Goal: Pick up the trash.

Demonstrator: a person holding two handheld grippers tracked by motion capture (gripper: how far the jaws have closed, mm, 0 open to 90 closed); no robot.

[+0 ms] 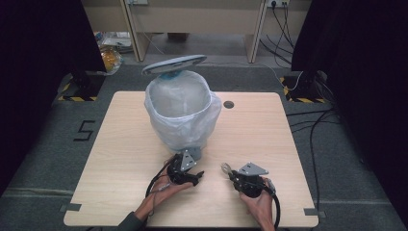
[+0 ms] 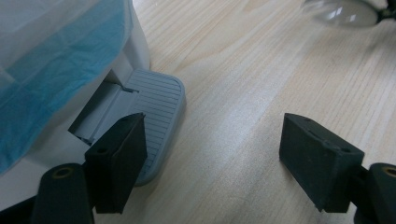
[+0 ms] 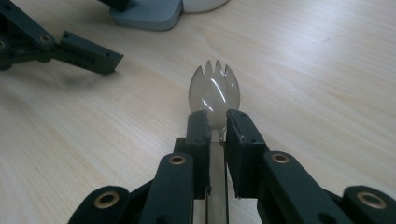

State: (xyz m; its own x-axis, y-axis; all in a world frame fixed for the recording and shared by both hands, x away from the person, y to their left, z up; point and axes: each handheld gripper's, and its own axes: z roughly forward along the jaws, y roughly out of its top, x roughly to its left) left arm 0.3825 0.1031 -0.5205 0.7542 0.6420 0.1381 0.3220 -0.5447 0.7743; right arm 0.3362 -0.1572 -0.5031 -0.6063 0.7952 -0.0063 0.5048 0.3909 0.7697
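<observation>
Right gripper (image 3: 217, 122) clamped on the clear plastic spork (image 3: 214, 91), held just above the table (image 1: 269, 144), near the pedal bin (image 1: 182, 113). Left gripper (image 2: 212, 156) spread wide, holding nothing, one jaw over the bin's grey pedal (image 2: 156, 100). Lid (image 1: 174, 64) raised.

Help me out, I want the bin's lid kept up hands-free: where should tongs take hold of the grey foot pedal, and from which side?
Probably best pressed, not pinched: the foot pedal lies flat and low on the table, leaving little to grip. Bring the open left tongs down from above onto its ribbed outer end, away from the bin. The lid is already up.
</observation>
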